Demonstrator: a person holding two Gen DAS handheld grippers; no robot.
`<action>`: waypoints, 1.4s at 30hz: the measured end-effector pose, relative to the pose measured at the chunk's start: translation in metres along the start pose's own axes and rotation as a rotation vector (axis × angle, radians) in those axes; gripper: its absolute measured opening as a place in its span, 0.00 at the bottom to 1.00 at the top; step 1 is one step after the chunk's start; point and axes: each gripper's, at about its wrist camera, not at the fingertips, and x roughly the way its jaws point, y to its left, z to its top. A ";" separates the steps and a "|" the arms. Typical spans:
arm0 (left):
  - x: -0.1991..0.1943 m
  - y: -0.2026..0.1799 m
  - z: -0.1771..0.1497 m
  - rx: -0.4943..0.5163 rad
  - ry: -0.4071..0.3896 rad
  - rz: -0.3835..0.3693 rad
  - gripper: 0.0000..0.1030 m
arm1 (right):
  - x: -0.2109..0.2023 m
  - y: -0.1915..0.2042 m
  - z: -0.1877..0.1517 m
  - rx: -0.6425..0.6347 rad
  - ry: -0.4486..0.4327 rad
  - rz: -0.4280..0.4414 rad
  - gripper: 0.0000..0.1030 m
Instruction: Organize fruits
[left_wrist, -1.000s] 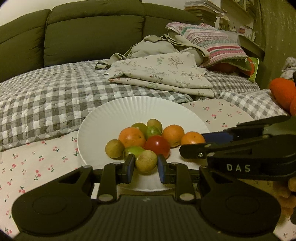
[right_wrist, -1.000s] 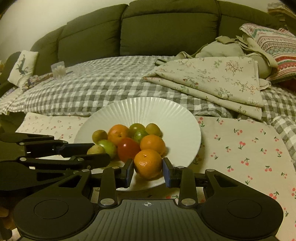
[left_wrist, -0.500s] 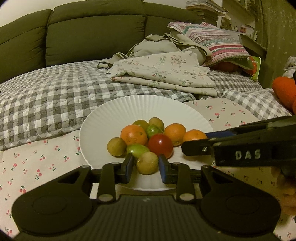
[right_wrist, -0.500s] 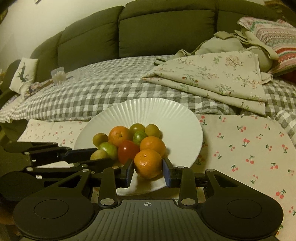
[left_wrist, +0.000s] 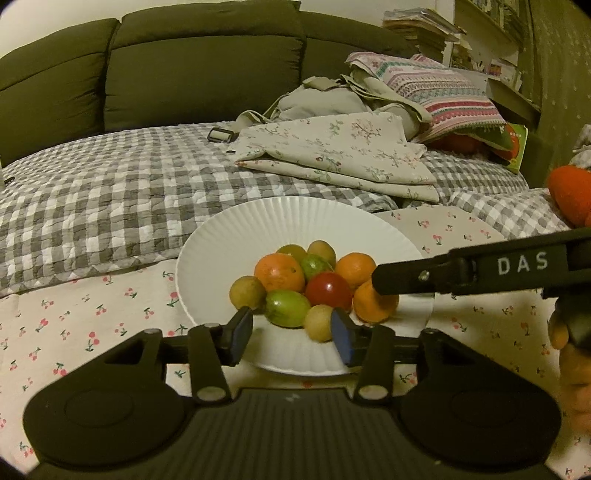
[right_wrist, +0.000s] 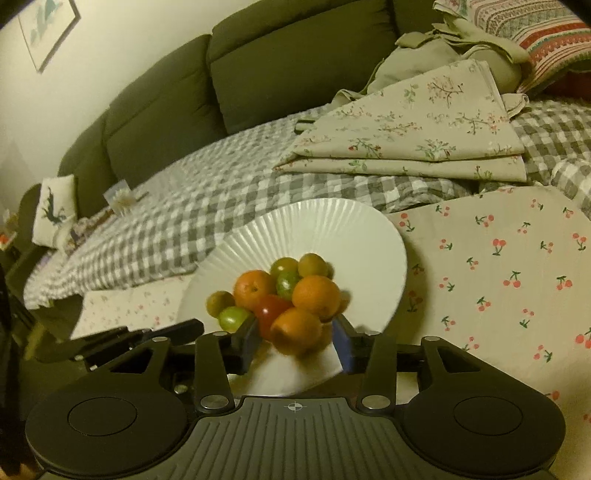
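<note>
A white ribbed plate (left_wrist: 295, 221) (right_wrist: 332, 229) on a cherry-print cloth holds a pile of oranges, green and yellow-brown fruits and one red fruit (left_wrist: 328, 291). My left gripper (left_wrist: 291, 332) is at the plate's near rim with its jaws opening. A yellow-brown fruit (left_wrist: 320, 322) lies between them, close to the right pad and well clear of the left pad. My right gripper (right_wrist: 294, 341) is opening too. A blurred orange (right_wrist: 297, 330) sits between its pads with a gap on each side. In the left wrist view the right gripper (left_wrist: 384, 282) reaches in from the right beside that orange (left_wrist: 373, 304).
A grey checked quilt (left_wrist: 110, 206) and a stack of folded floral cloth (left_wrist: 332, 155) lie behind the plate, before a green sofa back. A striped pillow (left_wrist: 436, 92) is at the far right. A person's hand (left_wrist: 572, 369) holds the right gripper. The left gripper (right_wrist: 192, 328) shows at left.
Both grippers were shut on their fruits and have widened, letting go of the yellow-brown fruit and the orange. The right wrist view has rolled, so its scene now tilts.
</note>
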 end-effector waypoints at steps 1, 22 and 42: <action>-0.003 0.000 0.000 -0.003 0.000 0.001 0.45 | -0.002 0.001 0.000 -0.002 -0.004 -0.003 0.41; -0.093 0.017 -0.021 -0.198 0.051 0.134 0.55 | -0.077 0.048 -0.018 -0.101 -0.037 -0.068 0.43; -0.183 -0.024 -0.060 -0.200 0.020 0.275 0.91 | -0.163 0.103 -0.079 -0.203 -0.081 -0.114 0.61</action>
